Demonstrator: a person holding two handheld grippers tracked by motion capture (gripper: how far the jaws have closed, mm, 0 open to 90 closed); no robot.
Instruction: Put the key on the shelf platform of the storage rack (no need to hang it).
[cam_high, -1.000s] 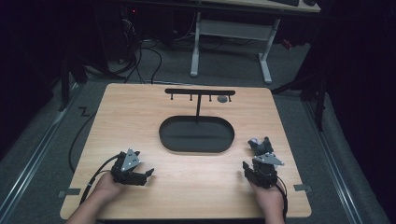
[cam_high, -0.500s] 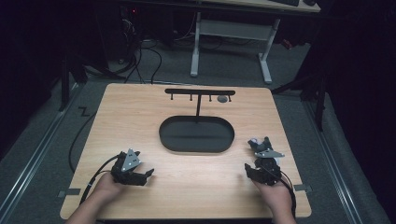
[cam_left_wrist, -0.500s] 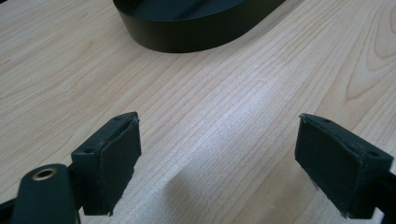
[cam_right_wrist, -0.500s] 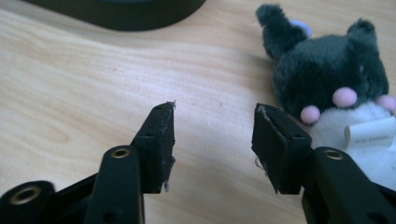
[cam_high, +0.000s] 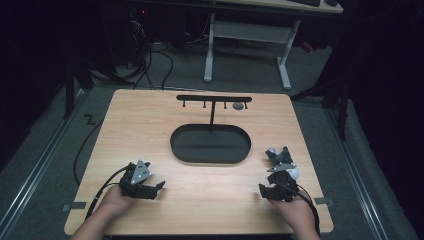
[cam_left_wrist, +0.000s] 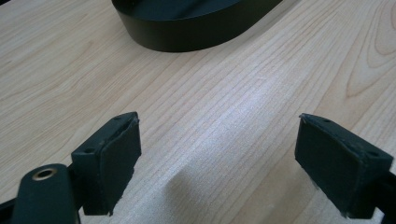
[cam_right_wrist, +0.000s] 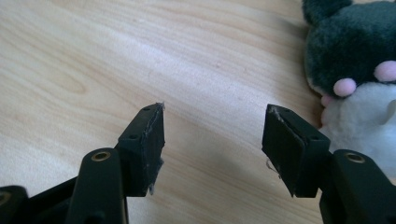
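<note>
Grey-and-white plush toy (cam_right_wrist: 359, 79) at the right edge of the right gripper view, lying on the wooden table (cam_high: 150, 130). Just beside it, right gripper (cam_right_wrist: 212, 140): jaws just been opening, nothing between them. Left gripper (cam_left_wrist: 217, 163) spread wide, empty. Approach step, apparently; next, shifting the right jaws sideways around the plush.

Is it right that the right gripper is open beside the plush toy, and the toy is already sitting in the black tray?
Not quite. The plush toy lies on the wooden table, apart from the black tray, as the high view shows. The right gripper is indeed open beside it, nothing between its jaws, which have just been opening.
</note>
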